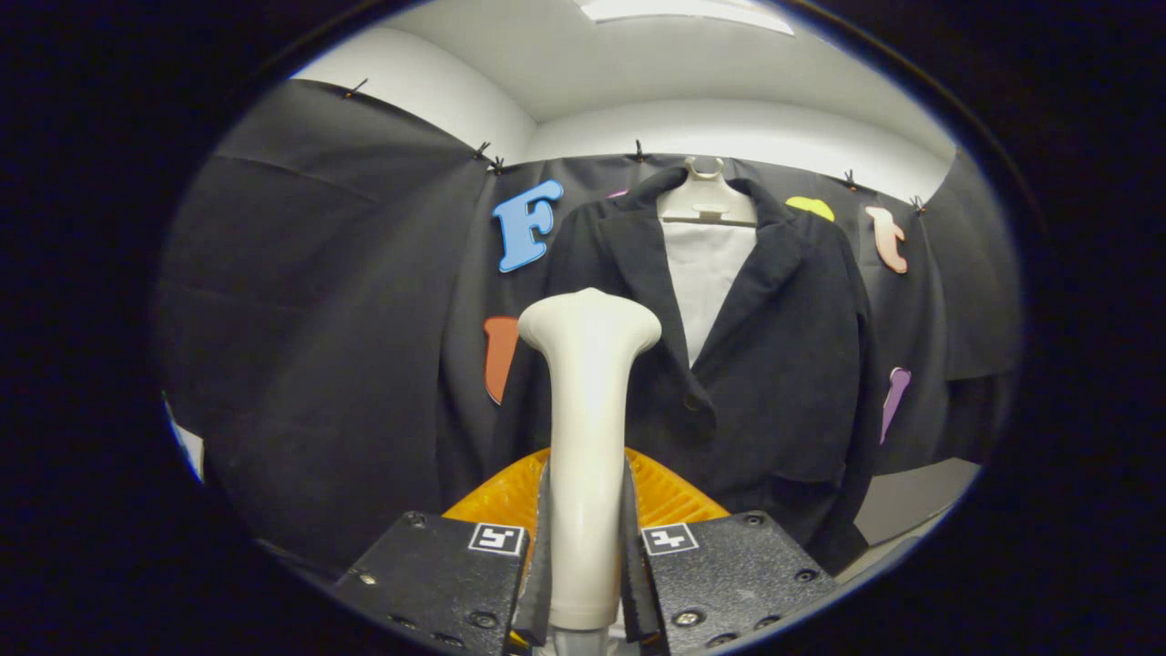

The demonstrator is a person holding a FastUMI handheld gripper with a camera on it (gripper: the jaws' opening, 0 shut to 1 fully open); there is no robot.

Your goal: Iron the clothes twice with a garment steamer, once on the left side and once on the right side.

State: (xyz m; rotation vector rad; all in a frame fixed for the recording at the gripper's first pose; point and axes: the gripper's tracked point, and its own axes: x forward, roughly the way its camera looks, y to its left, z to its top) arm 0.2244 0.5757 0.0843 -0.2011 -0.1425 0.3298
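While the gripper (588, 547) clamps both fingers on the steamer handle (588, 456), the jaws are pinching its smooth, cream-coloured plastic stem from either side, and the stem rises straight up between them to a flared, rounded head. Taking the jacket (729, 364) as the landmark, the steamer head sits in front of the jacket's one front panel, beside the lapel, though how near it is to the cloth I cannot tell. Above the jacket's collar a pale hanger (706, 196) carries it against the booth wall, and a light lining or shirt shows in the V between the lapels. Below the jacket's hem, just behind the fingers, lies a ribbed orange piece (665, 492) of uncertain purpose. The jacket looks dark, matte and slightly fuzzy, hanging loose. The risk, as I judge it, is the slick, tapering handle twisting or sliding in the grip during a stroke, or the head snagging the lapel and dragging the jacket off the hanger.
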